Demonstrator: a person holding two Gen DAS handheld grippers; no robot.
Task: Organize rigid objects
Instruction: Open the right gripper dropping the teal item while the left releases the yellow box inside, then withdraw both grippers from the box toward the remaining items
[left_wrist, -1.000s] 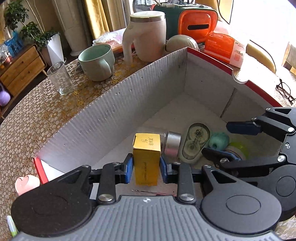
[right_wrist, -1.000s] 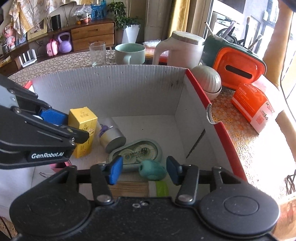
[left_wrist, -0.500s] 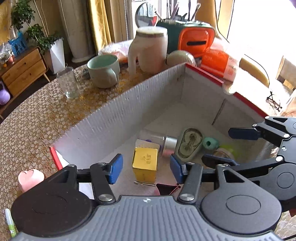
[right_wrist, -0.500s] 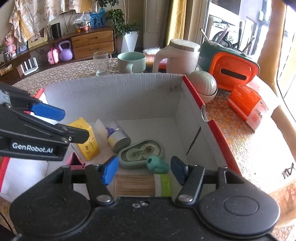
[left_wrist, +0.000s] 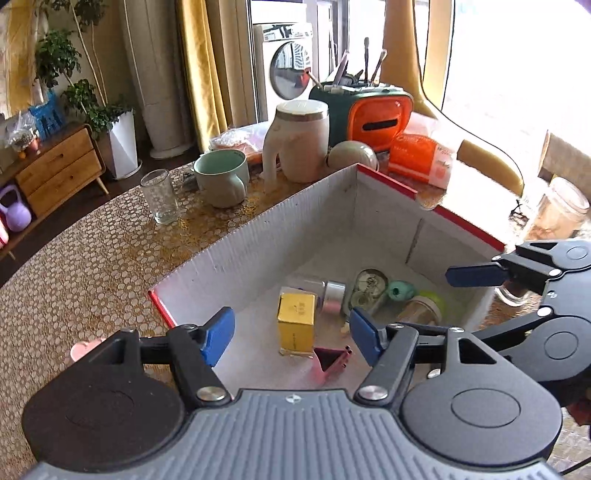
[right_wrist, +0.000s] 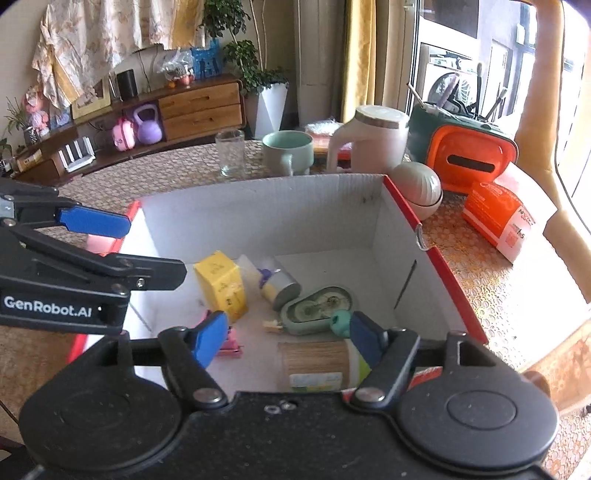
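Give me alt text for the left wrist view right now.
The left tongs hang open and empty above a white cardboard box, where a yellow carton stands among small items. The right tongs, also open, reach in from the right.

Pink clip (left_wrist: 330, 360): near end hidden behind left gripper (left_wrist: 291, 332) body; in right view only a sliver shows past the gripper's left finger. Toothpick jar (right_wrist: 320, 363): near end covered by right gripper (right_wrist: 288, 338) body, label print too small to read. Yellow box (left_wrist: 296, 320): print unreadable. Small tan piece (right_wrist: 272, 325) beside tape dispenser (right_wrist: 317, 310): too small to identify. Pink object (left_wrist: 85, 349) outside the box, left of left gripper: mostly hidden.
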